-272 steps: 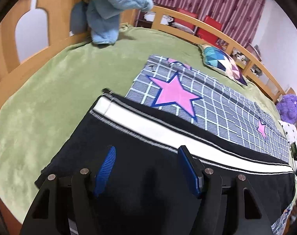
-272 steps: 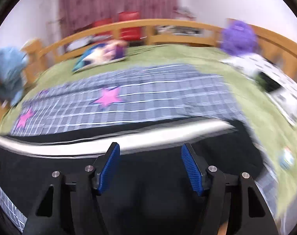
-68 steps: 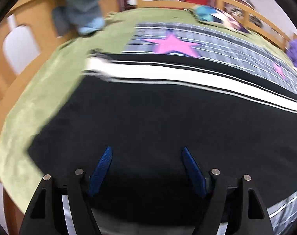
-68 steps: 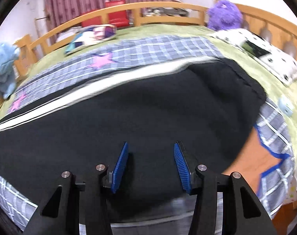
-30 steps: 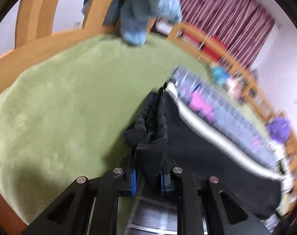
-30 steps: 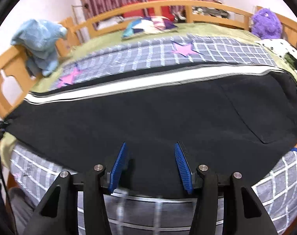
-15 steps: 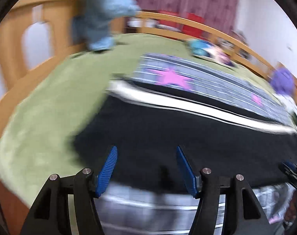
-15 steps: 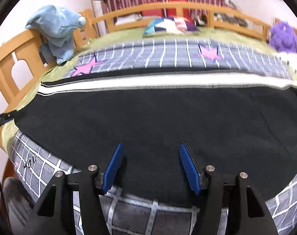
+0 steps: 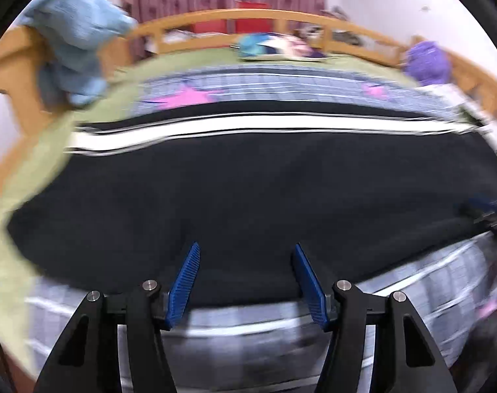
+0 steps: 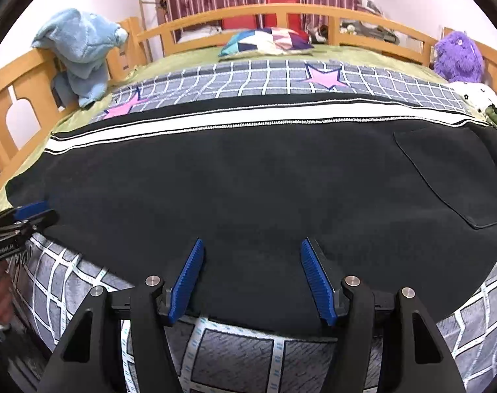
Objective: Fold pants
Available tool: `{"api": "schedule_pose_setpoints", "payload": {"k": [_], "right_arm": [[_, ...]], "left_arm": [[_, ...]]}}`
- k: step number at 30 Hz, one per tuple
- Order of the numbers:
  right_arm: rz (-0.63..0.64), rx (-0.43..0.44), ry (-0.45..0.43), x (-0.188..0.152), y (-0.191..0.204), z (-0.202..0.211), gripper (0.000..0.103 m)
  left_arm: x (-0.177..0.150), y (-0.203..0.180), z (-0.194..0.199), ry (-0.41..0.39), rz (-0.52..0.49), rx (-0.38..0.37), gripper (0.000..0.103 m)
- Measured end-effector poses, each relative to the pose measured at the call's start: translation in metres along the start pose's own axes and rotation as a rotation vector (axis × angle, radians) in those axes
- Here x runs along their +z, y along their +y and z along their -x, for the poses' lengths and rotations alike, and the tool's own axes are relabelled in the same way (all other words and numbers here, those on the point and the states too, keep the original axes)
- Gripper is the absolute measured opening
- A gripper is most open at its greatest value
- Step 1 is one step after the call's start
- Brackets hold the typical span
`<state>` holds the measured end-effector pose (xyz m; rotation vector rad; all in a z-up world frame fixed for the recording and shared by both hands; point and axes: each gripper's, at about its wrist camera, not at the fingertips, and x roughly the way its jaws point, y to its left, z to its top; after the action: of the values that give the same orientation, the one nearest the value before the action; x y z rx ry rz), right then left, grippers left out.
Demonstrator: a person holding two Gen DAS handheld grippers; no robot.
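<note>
both fingers (image 10: 185,278) gape empty over my flat black fleece pants with white side stripe (image 10: 248,180); lengthwise halving looks done, crosswise folds remain.

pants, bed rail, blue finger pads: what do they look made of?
Pants: matte black knit, likely fleece or sweatshirt cotton; fuzzy nap, woven-looking white side stripe. Bed rail: light wood with a smooth satin finish; grain too small to confirm. Pads on the right hand-held gripper: blue ribbed rubber or plastic, can't tell which; fine ridges show.
</note>
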<state>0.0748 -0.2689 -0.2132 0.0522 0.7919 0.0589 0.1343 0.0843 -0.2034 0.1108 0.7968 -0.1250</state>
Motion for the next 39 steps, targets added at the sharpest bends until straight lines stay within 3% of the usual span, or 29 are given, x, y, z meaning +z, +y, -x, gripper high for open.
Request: {"api": "schedule_pose_setpoints", "payload": {"k": [2, 10, 14, 17, 19, 23, 25, 27, 29, 31, 34, 37, 39], "right_arm": [[0.007, -0.001, -0.007, -0.001, 0.000, 0.000, 0.061], [0.015, 0.006, -0.018, 0.012, 0.013, 0.009, 0.063], [0.081, -0.025, 0.037, 0.005, 0.028, -0.008, 0.069], [0.003, 0.022, 0.066, 0.013, 0.020, -0.008, 0.070], [-0.030, 0.046, 0.080, 0.019, 0.016, -0.007, 0.070], [-0.041, 0.023, 0.068, 0.026, 0.010, -0.004, 0.070], [-0.050, 0.020, 0.085, 0.026, 0.007, -0.007, 0.069], [-0.047, 0.013, 0.090, 0.029, 0.005, -0.009, 0.066], [-0.054, 0.003, 0.085, 0.029, 0.003, -0.005, 0.066], [-0.070, 0.003, 0.083, 0.031, 0.001, -0.004, 0.066], [-0.085, -0.006, 0.061, 0.035, -0.002, 0.004, 0.066], [-0.093, -0.056, 0.046, 0.037, -0.006, 0.013, 0.064], [-0.094, -0.057, 0.049, 0.038, -0.010, 0.016, 0.062]], "left_arm": [[-0.007, 0.031, 0.003, -0.001, 0.059, -0.009, 0.059], [-0.003, 0.105, 0.009, 0.010, 0.209, 0.102, 0.059], [0.006, 0.158, 0.032, -0.114, 0.375, 0.110, 0.060], [0.018, 0.187, 0.024, -0.084, 0.413, 0.129, 0.060], [0.026, 0.201, 0.011, -0.022, 0.428, 0.159, 0.060], [0.013, 0.235, -0.028, 0.122, 0.568, 0.097, 0.063], [0.004, 0.238, -0.030, 0.087, 0.593, 0.056, 0.066], [0.001, 0.233, -0.030, 0.062, 0.583, 0.062, 0.063], [0.001, 0.226, -0.030, 0.030, 0.577, 0.004, 0.035], [0.005, 0.220, -0.025, 0.014, 0.560, 0.020, 0.025], [0.017, 0.209, -0.007, -0.006, 0.544, 0.063, 0.024], [0.052, 0.183, 0.019, -0.066, 0.481, 0.130, 0.023], [0.076, 0.151, 0.038, -0.126, 0.403, 0.127, 0.023]]}}
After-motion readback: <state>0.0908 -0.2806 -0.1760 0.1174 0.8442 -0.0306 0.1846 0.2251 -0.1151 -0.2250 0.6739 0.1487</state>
